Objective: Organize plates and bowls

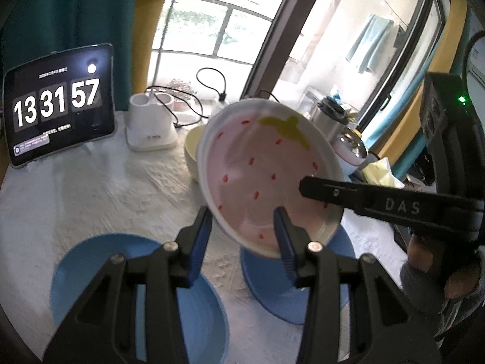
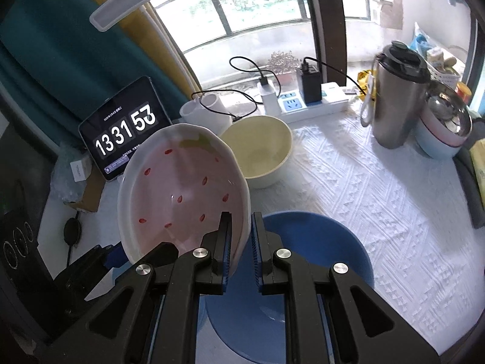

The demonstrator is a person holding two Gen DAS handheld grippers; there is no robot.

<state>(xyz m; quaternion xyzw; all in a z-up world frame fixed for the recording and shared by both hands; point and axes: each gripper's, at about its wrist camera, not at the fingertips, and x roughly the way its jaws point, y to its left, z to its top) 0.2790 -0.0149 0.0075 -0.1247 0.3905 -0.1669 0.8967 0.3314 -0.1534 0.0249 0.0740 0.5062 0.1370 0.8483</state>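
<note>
1. The strawberry plate (image 2: 182, 194) is tilted above the table at centre frame; the right gripper (image 2: 241, 236) pinches its rim, one finger inside and one behind
2. In the left wrist view the left gripper (image 1: 242, 236) has its jaws spread wide around the plate's lower edge (image 1: 260, 179); whether either pad touches the plate is hard to make out
3. The blue bowl (image 2: 318, 242) below the plate is partly hidden by the gripper bodies; a second blue dish (image 1: 78, 276) at lower left is cut off by the left fingers
4. The cream bowl (image 2: 266, 148) sits behind the plate, half covered in the left view
5. The white textured tablecloth (image 2: 379, 188) covers the table; the tablet clock (image 2: 124, 130) stands at left, the steel flask (image 2: 394, 103) at upper right, before a bright window (image 2: 257, 3)
</note>
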